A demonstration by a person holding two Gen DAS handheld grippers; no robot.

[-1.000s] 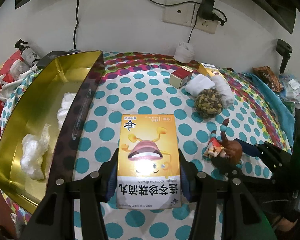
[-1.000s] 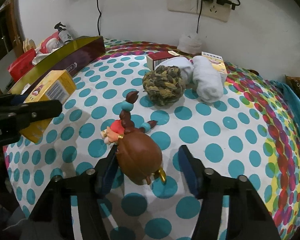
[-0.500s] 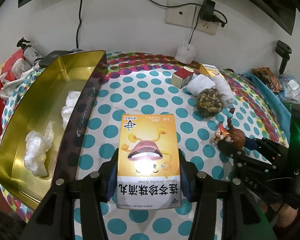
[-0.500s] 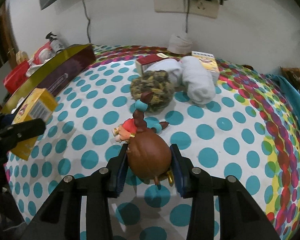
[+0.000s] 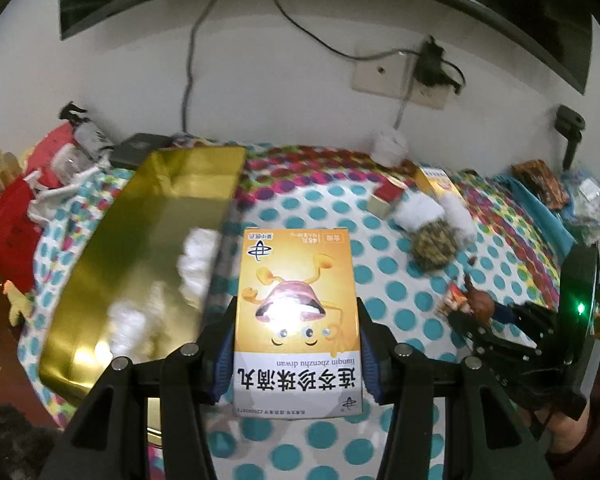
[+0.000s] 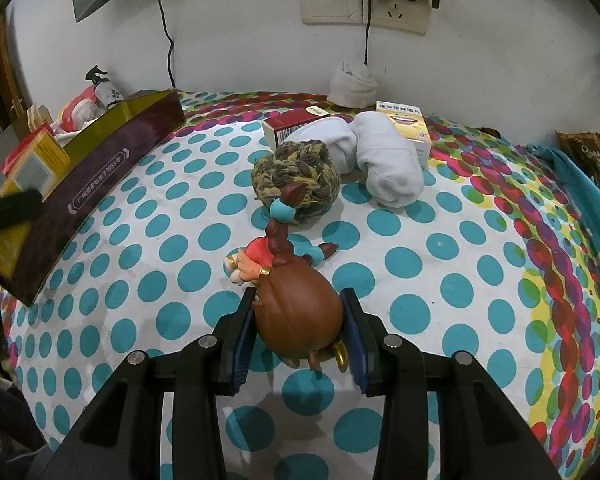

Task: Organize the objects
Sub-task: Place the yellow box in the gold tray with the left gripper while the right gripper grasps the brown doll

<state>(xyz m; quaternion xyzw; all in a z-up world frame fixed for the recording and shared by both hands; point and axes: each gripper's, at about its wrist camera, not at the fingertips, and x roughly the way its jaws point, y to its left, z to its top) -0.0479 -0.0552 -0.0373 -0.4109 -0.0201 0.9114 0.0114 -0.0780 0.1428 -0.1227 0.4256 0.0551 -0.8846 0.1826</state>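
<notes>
gold tin [image 5: 140,240] holding white wads [image 5: 196,264], grippers loaded

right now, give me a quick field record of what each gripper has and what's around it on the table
left gripper: jaws shut on the orange cardboard medicine box
right gripper: jaws shut on the brown-haired toy figurine
container: gold-lined rectangular tin tray, left of the box, white tissue wads inside
surface: white tablecloth with teal polka dots
loose items: woven brown-green ball, rolled white socks, small red box, second orange box
</notes>
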